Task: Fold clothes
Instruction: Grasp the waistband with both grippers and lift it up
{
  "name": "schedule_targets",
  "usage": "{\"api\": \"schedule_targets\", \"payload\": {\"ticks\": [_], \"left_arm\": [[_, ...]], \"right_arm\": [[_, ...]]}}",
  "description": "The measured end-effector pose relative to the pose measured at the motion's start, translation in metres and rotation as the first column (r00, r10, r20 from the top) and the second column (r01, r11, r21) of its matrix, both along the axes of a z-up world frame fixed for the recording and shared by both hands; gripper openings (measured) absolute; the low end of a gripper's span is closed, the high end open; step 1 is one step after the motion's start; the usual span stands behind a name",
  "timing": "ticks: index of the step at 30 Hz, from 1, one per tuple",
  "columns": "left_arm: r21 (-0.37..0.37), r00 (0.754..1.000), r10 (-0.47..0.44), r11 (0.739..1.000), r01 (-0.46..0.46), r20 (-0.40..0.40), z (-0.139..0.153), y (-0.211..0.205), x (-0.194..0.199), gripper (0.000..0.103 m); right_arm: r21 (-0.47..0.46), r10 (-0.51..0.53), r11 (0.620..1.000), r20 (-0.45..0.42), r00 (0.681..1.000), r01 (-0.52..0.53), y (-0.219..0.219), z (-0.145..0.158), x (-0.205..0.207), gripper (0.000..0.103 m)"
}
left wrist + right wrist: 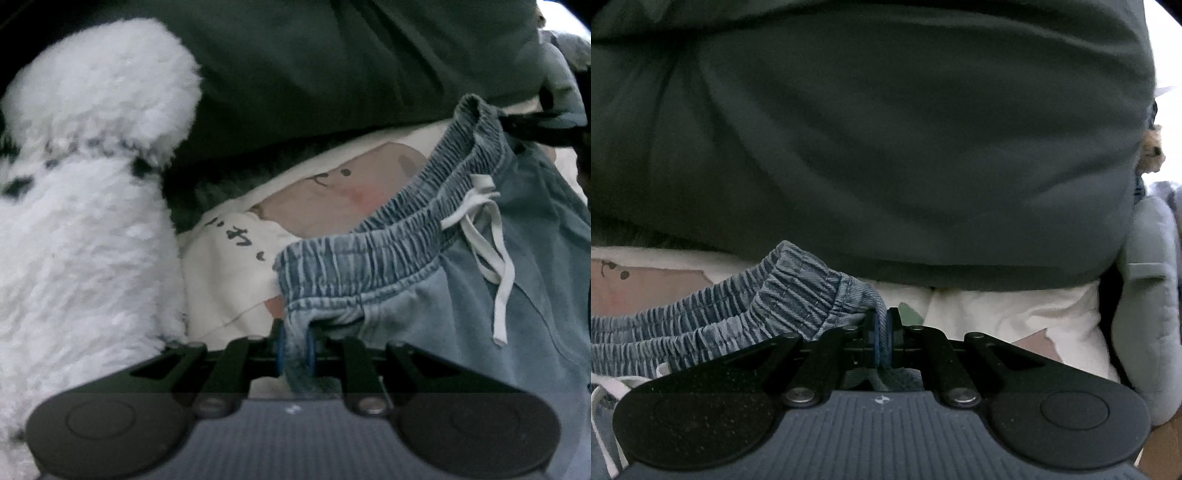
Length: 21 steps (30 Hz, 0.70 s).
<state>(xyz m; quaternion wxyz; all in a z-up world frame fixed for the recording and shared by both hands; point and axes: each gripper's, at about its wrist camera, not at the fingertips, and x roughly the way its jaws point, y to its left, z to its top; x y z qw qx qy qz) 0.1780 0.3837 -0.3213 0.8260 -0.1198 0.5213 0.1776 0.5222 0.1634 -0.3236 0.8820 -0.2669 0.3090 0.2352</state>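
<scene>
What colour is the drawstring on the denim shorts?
The drawstring is white; the left wrist view shows it best.

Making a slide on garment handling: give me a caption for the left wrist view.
Left tool pinching the elastic waistband of light denim shorts beside a white fluffy garment.

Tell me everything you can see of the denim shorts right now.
The denim shorts are light blue, soft washed fabric, with a ruched elastic waistband and a white drawstring hanging loose in front. They are held by the waistband: the left gripper pinches one end, the right gripper the other. The band runs between them, over a white printed cloth.
</scene>
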Motion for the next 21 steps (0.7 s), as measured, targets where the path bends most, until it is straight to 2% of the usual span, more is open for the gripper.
{"api": "schedule_targets", "payload": {"ticks": [8, 16, 21], "left_arm": [[0.026, 0.999, -0.001, 1.0, -0.001, 0.044, 0.011, 0.007, 0.003, 0.012], [0.009, 0.998, 0.024, 1.0, -0.025, 0.065, -0.007, 0.014, 0.0, 0.012], [-0.003, 0.995, 0.025, 1.0, -0.025, 0.096, -0.012, 0.019, -0.003, 0.012]], "right_arm": [[0.014, -0.003, 1.0, 0.053, 0.999, 0.002, 0.005, 0.017, 0.007, 0.001], [-0.036, 0.033, 0.999, 0.028, 0.999, -0.032, 0.009, -0.015, 0.028, 0.001], [-0.05, 0.043, 0.998, 0.014, 0.999, -0.042, 0.014, -0.021, 0.041, 0.001]]}}
